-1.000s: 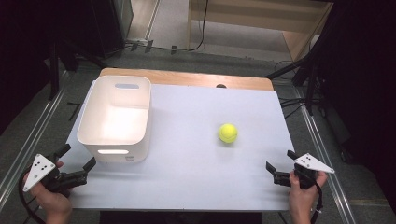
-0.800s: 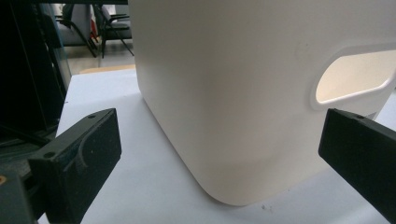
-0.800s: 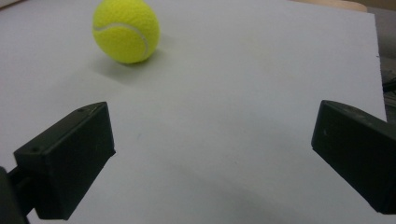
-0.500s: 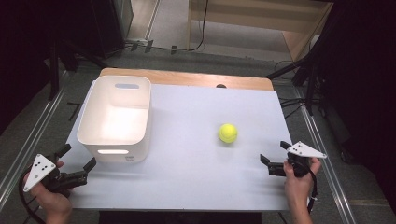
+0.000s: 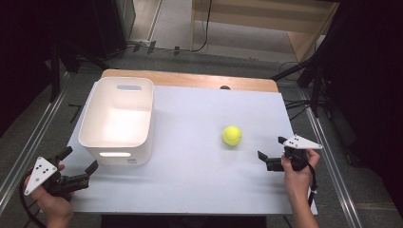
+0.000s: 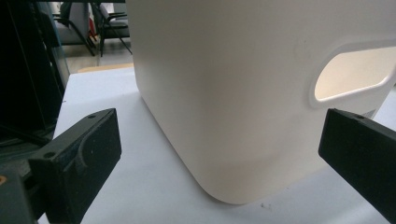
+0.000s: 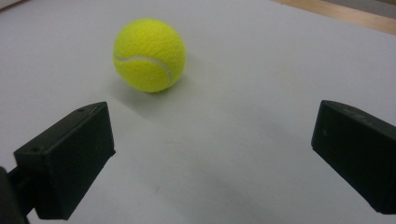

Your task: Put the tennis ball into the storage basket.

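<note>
Right claw (image 5: 269, 160) spread wide, nothing in it, low over the counter (image 5: 190, 180) and aimed at the ball (image 5: 232, 135). In the right gripper view, ball (image 7: 149, 54) sat ahead and off toward the left jaw, near but apart, not yet between the jaws. Probably lined up that way for an approach and grab; would need a small swing toward the ball first.

Ball on bare counter, right of the bin (image 5: 119, 121), well apart from it. Round, free to roll if nudged.

Left claw (image 5: 78, 168) also wide open and empty, parked at the near-left counter edge just beside the bin's near corner. In the left gripper view, bin (image 6: 243, 93) wall and handle slot close ahead, no contact. Likely waiting there, perhaps to steady the bin.

Bin upright, open top, looked empty; probable drop target.
</note>
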Tool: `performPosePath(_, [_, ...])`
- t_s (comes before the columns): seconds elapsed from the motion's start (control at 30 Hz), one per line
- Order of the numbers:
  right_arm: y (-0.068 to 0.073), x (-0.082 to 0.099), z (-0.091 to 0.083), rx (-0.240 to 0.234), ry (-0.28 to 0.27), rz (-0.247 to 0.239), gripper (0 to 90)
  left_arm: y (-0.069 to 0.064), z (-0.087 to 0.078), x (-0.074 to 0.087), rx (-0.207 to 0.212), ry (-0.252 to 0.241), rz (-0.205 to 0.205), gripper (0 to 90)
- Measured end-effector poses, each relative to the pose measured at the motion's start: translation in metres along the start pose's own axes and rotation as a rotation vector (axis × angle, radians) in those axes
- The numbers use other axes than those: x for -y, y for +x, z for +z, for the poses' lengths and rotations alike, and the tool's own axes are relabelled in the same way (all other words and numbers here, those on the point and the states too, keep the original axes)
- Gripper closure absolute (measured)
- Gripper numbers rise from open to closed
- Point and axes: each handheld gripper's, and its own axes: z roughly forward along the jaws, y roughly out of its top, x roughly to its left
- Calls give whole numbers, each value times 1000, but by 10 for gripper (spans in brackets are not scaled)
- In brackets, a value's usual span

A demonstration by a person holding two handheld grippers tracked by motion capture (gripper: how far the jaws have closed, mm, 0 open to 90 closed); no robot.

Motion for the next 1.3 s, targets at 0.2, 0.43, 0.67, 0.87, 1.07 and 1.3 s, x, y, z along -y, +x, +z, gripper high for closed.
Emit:
performPosePath(0.2, [0,-9,6,-6,13,-9,0,0,0,0,0,2,0,0])
performPosePath(0.43, [1,-18,11,-14,30,-18,0,0,0,0,0,2,0,0])
performPosePath(0.67, [3,-27,16,-23,47,-35,0,0,0,0,1,0,1,0])
performPosePath(0.87, [6,-36,23,-41,73,-65,0,0,0,0,1,2,1,0])
performPosePath(1.07, [8,-41,27,-57,92,-70,0,0,0,0,2,0,2,0])
performPosePath(1.3, [10,-46,34,-71,114,-83,0,0,0,0,3,1,3,0])
